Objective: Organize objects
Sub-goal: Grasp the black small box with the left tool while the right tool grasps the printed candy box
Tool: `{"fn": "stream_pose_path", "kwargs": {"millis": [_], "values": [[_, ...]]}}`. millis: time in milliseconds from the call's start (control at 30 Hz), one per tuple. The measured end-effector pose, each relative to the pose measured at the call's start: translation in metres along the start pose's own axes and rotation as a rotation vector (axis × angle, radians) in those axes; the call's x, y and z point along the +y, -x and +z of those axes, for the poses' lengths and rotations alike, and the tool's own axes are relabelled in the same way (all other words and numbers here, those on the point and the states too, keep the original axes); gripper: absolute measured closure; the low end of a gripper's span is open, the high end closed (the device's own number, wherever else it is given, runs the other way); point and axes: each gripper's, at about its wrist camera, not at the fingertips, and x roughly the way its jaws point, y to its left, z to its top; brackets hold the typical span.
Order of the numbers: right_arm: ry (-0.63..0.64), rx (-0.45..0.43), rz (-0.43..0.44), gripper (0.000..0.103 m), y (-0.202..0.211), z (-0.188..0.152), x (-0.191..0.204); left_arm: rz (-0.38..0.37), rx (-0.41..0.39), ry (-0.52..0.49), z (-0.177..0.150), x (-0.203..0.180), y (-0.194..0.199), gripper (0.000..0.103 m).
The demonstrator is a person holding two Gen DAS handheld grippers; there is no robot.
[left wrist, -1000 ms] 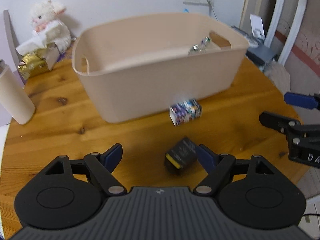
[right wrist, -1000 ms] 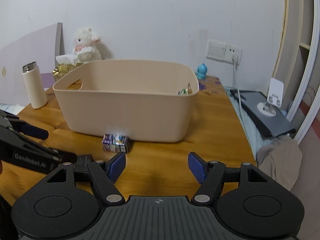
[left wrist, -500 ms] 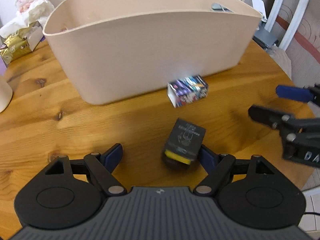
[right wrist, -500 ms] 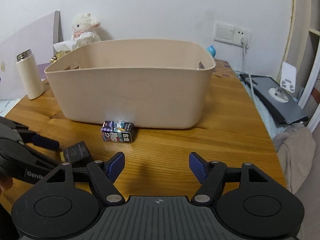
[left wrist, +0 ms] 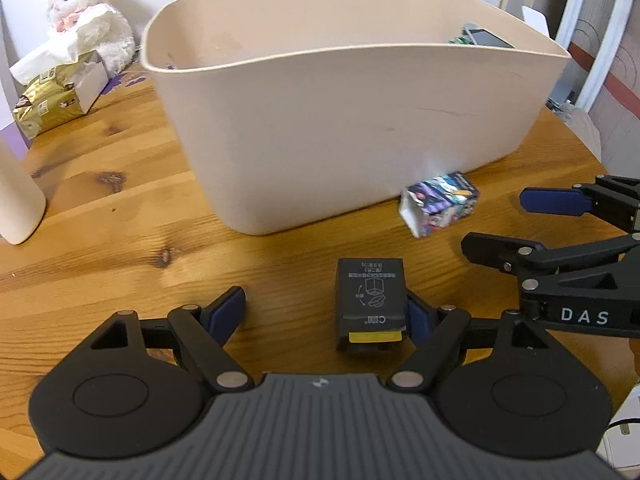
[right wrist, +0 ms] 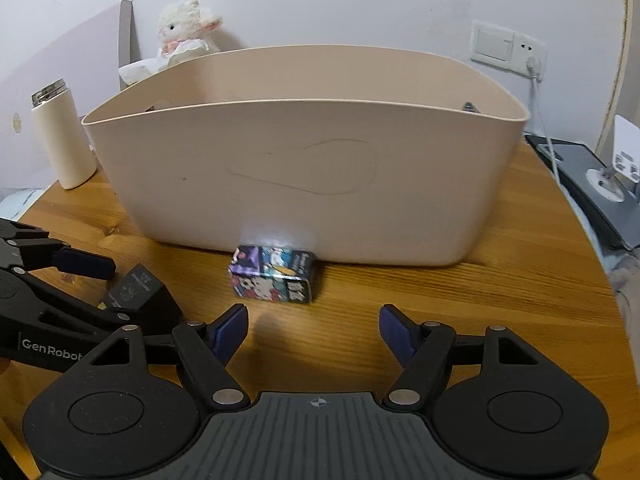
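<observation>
A small black box (left wrist: 370, 300) with a yellow end lies on the wooden table (left wrist: 120, 208), between the fingers of my left gripper (left wrist: 322, 304). That gripper is open, and the box rests against its right pad (left wrist: 416, 314). A colourful printed box (right wrist: 272, 274) lies against the front wall of the beige tub (right wrist: 312, 176). My right gripper (right wrist: 313, 320) is open, just short of it, with nothing between its fingers. In the right wrist view the black box (right wrist: 138, 286) sits at the left. In the left wrist view the colourful box (left wrist: 438, 204) lies ahead to the right, and a few items show inside the tub (left wrist: 360, 120).
A white bottle (right wrist: 64, 140), a plush lamb (left wrist: 88, 12) and a gold tissue pack (left wrist: 52, 96) stand left of and behind the tub. A grey device (right wrist: 592, 184) and a wall socket (right wrist: 508, 46) are at the right. The round table edge (right wrist: 592, 248) curves close on the right.
Both grippers have dropped lower and moved forward toward the tub. The black box now sits between my left fingers, and the colourful box is closer to my right gripper.
</observation>
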Motion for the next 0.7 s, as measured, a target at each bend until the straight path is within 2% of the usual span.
{"fn": "stream_pose_path", "kwargs": {"millis": [133,333,367,433,467,700], "values": [[-0.015,0.006,0.028,0.028,-0.011,0.005,0.006,-0.003,-0.007,-0.005,0.001,0.011,0.0,0.027],[-0.004,-0.002,0.046,0.029,-0.024,0.011,0.018,-0.003,-0.022,-0.001,0.003,0.022,0.001,0.048],[0.003,-0.005,0.04,0.032,-0.025,0.012,0.021,-0.002,-0.024,0.003,0.004,0.024,0.001,0.052],[0.017,-0.009,0.036,0.049,-0.025,0.013,0.025,0.0,-0.032,0.006,0.004,0.026,0.002,0.062],[0.022,-0.008,0.035,0.054,-0.025,0.013,0.027,-0.003,-0.035,0.01,0.005,0.028,0.001,0.069],[0.014,-0.018,0.031,0.055,-0.015,0.009,0.025,0.055,-0.055,0.035,0.001,0.023,0.006,0.069]]}}
